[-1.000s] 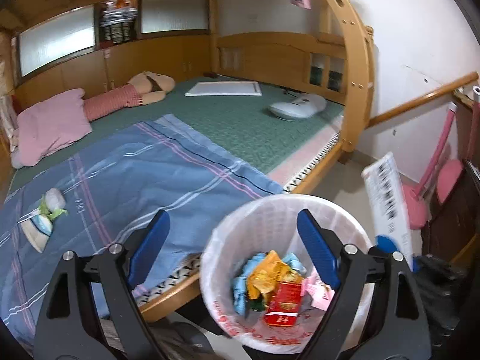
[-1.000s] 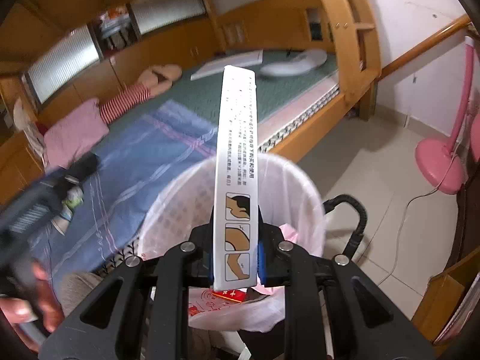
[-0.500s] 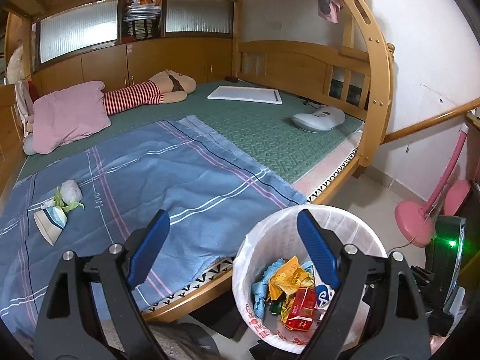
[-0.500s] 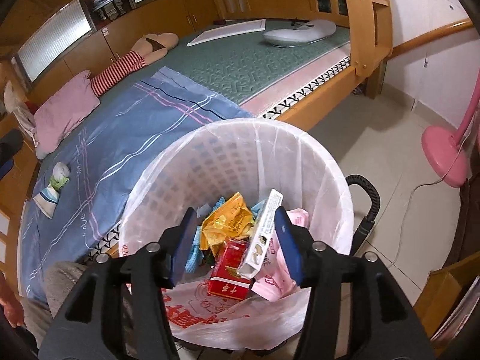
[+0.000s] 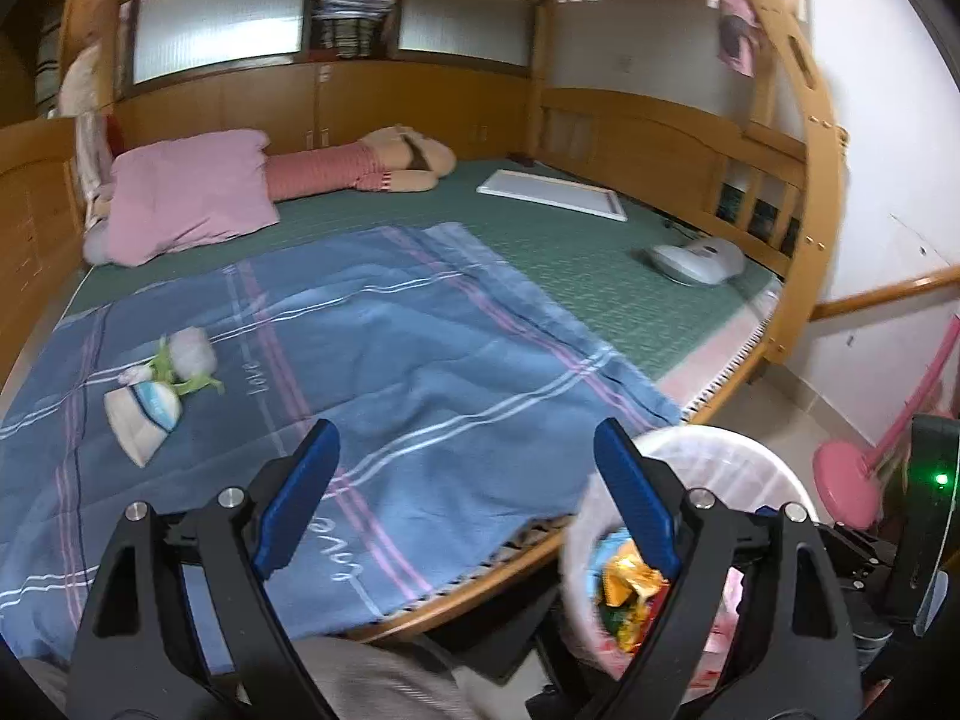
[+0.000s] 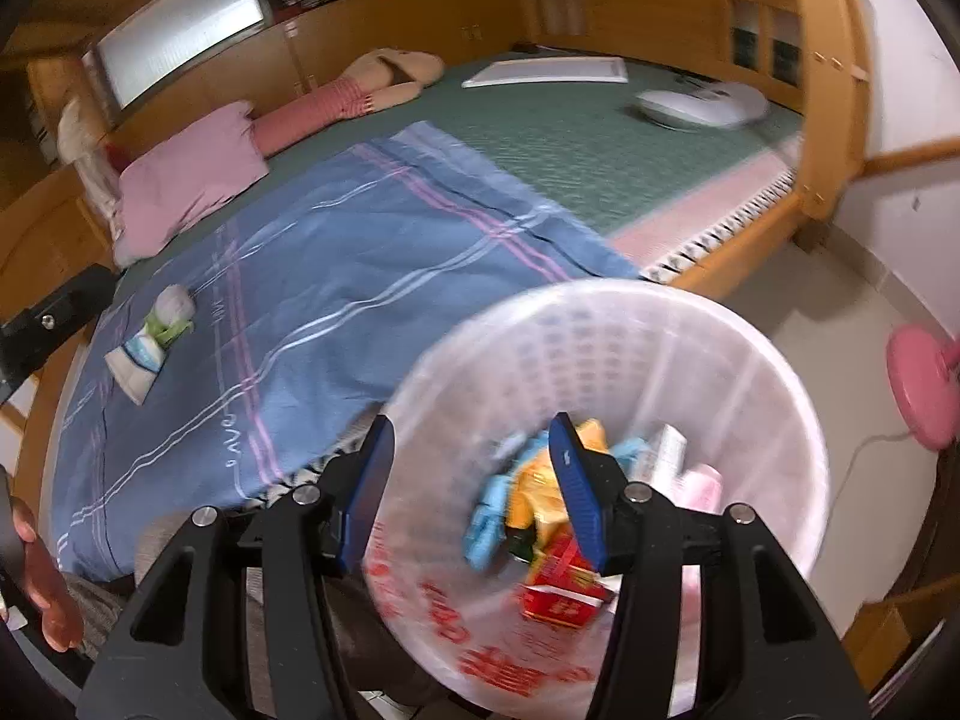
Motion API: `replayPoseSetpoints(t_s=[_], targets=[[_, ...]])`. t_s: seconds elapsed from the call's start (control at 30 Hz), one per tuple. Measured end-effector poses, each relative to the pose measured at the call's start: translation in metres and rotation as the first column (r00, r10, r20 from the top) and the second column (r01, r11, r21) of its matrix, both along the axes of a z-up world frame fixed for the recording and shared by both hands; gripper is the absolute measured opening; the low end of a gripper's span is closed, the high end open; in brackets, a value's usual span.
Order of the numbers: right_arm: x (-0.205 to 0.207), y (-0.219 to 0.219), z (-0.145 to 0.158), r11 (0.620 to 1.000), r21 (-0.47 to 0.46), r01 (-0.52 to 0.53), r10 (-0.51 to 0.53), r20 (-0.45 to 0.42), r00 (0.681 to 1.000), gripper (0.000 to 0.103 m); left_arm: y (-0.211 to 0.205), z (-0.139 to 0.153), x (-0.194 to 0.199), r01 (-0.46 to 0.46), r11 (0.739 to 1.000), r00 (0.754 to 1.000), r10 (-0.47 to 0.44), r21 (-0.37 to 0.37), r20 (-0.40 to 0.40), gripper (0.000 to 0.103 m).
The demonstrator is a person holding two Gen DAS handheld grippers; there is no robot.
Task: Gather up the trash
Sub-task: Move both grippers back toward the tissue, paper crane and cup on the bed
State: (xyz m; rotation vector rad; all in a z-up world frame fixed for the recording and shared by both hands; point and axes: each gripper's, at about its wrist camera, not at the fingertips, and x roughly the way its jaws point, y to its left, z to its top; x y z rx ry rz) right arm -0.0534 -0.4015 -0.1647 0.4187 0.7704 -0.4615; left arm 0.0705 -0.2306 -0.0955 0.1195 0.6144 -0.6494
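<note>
A white bin with a plastic liner [image 6: 630, 324] stands on the floor against the bed. It holds a yellow wrapper [image 6: 540, 492], a red box [image 6: 558, 594], blue wrappers and a long white box [image 6: 666, 456]. My right gripper [image 6: 473, 426] hovers open over the bin's left rim, nothing between its blue pads. My left gripper [image 5: 465, 438] is open and empty above the blue blanket [image 5: 420, 360], with the bin [image 5: 720, 450] at its right finger. On the blanket's left lie a white-and-blue packet [image 5: 144, 414] and a crumpled tissue [image 5: 192, 351]; the right wrist view also shows the packet [image 6: 138, 357].
A pink pillow [image 5: 186, 198], a striped doll [image 5: 360, 165], a white board [image 5: 552, 201] and a white device [image 5: 696, 261] lie further back on the green mat. A pink fan base [image 6: 924, 390] stands on the floor at right. A person's hand [image 6: 42, 588] shows at lower left.
My right gripper let go of the long white box, which now lies in the bin, and its jaws stand apart. Both views have swung left toward the bed.
</note>
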Motion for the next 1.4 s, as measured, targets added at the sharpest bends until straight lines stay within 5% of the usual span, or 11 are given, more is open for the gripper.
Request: replayPoseSetpoints(t_s=[0.4,0.6,0.77,0.87,1.03,1.27,1.4], targets=[[0.128,0.084,0.009,0.966,0.004,-0.259,0.259,-0.006,0.966,0.053,0.125,-0.024,0.084,-0.263,0.964,0.965,0.263,0.040,-0.013,0.087],[0.200,0.134,0.005,0.916,0.021,-0.401,0.401,-0.026,0.916,0.053,0.219,-0.033,0.137,-0.448,0.891,0.893,0.449,0.075,0.007,0.087],[0.254,0.175,-0.006,0.872,0.044,-0.488,0.489,-0.041,0.871,0.053,0.286,-0.042,0.178,-0.585,0.806,0.810,0.586,0.094,0.022,0.087],[0.289,0.202,-0.012,0.842,0.045,-0.537,0.539,-0.049,0.841,0.054,0.311,-0.052,0.191,-0.618,0.780,0.785,0.620,0.098,0.014,0.087],[0.342,0.219,-0.011,0.831,0.068,-0.552,0.555,-0.038,0.831,0.060,0.335,-0.072,0.200,-0.637,0.765,0.767,0.642,0.095,-0.021,0.087],[0.439,0.202,-0.029,0.883,0.162,-0.441,0.458,-0.090,0.884,0.060,0.348,-0.086,0.206,-0.641,0.764,0.759,0.645,0.077,-0.088,0.087],[0.487,0.196,-0.054,0.888,0.207,-0.410,0.444,-0.158,0.882,0.060,0.351,-0.088,0.208,-0.639,0.766,0.760,0.643,0.071,-0.097,0.087]])
